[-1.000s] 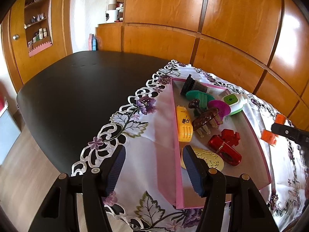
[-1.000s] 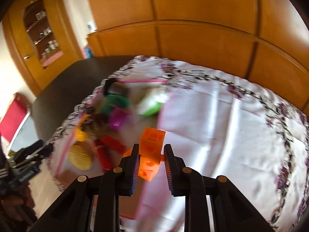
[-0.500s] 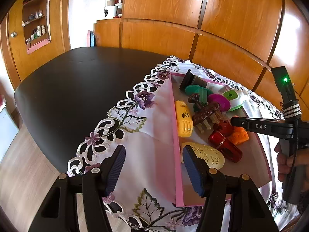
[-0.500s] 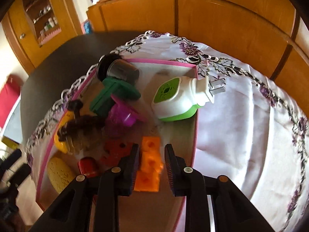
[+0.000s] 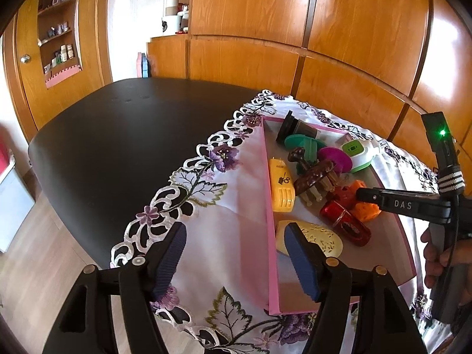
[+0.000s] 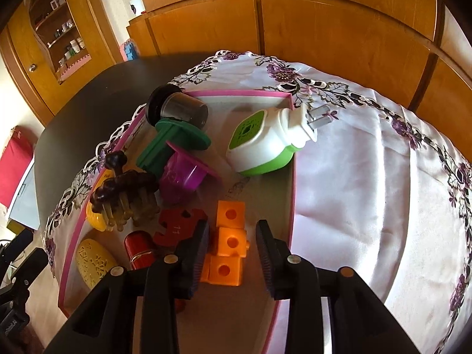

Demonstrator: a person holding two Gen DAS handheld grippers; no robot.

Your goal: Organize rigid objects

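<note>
Now three joined orange cubes [image 6: 227, 247] lie in the pink tray [image 6: 292, 183], between the parted jaws of the right gripper [image 6: 233, 250], just right of one red puzzle piece [image 6: 177, 224]. Left gripper [image 5: 236, 261] hangs open and empty over the near-left tray wall.

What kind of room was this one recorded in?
Probably a home dining or living room: wood-panelled cabinets, a dark table with an embroidered floral tablecloth, and a shelf niche holding small household items.
</note>
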